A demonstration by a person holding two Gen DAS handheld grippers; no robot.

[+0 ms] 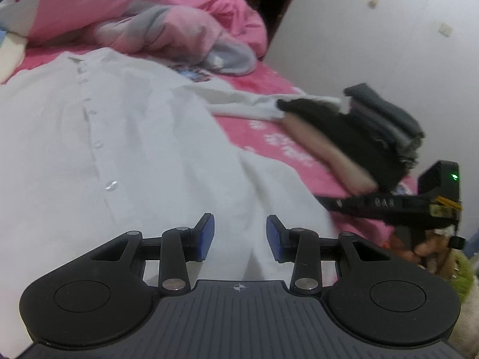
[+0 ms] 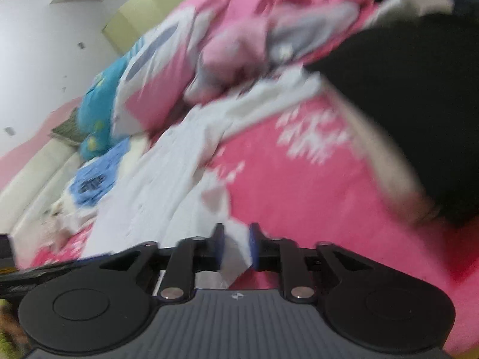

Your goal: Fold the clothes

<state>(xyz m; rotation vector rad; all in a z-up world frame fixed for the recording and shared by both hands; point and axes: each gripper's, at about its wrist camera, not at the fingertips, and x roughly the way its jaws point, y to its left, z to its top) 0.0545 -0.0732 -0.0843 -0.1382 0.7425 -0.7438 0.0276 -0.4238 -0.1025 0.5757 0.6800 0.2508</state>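
- We see a white shirt [image 1: 125, 137] lying spread over the pink bedsheet [image 1: 299, 149], its row of buttons running from near to far on the left of the left wrist view.
- One sleeve [image 1: 239, 104] stretches out to the right. At its end sits something dark, with what looks like a forearm, but blur keeps us from saying what holds the cuff.
- Our left gripper [image 1: 240, 237] hovers over the near part of the shirt, its jaws wide apart with nothing between them.
- Our right gripper [image 2: 236, 246] has its jaws narrowed around a white corner of the shirt [image 2: 179, 179]. We judge it pinched, though motion blur leaves the contact unclear.
- We judge the folding incomplete: the body lies flat and open, one sleeve is out, and no neat folded packet shows. Whether any fold has been made elsewhere, we cannot tell.
- A heap of pink and grey clothes [image 1: 179, 36] sits far behind the shirt, unfolded as far as we can see.
- The other sleeve and the collar are hard to make out. The right wrist view is smeared, and a dark shape [image 2: 404, 104] blocks its far right.
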